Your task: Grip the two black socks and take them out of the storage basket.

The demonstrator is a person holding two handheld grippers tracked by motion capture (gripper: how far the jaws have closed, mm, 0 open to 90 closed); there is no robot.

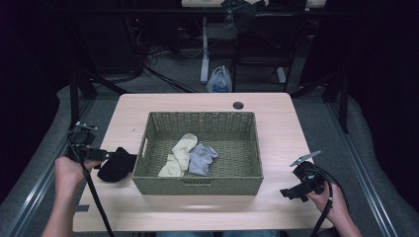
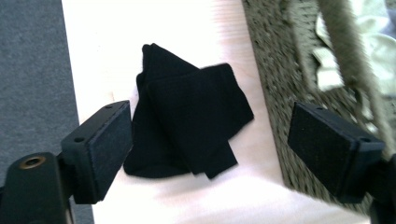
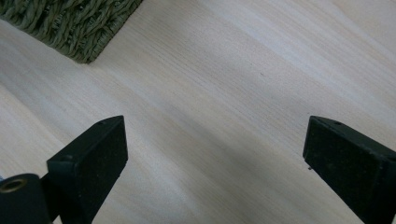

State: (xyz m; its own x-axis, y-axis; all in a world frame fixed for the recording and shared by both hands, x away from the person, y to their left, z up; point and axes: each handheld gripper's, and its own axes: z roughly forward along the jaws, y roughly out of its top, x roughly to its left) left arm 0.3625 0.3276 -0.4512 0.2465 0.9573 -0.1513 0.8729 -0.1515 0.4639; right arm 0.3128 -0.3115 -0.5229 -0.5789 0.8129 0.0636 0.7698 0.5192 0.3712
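Left tongs (image 2: 210,144) released, jaws wide apart, black sock (image 2: 187,121) lying folded on surface (image 2: 112,37) between and just beyond them. Basket (image 2: 289,93) just beside far jaw. Right tongs (image 3: 215,158) released, bare surface beneath, basket corner ahead.

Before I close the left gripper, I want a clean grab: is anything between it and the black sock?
Nothing visible: the left gripper is open, with the black sock on bare table between its jaws.

I can read no text, label, brand or number anywhere here. The white plastic bag (image 1: 219,80) at twelve o'clock carries blue print, too small to read.
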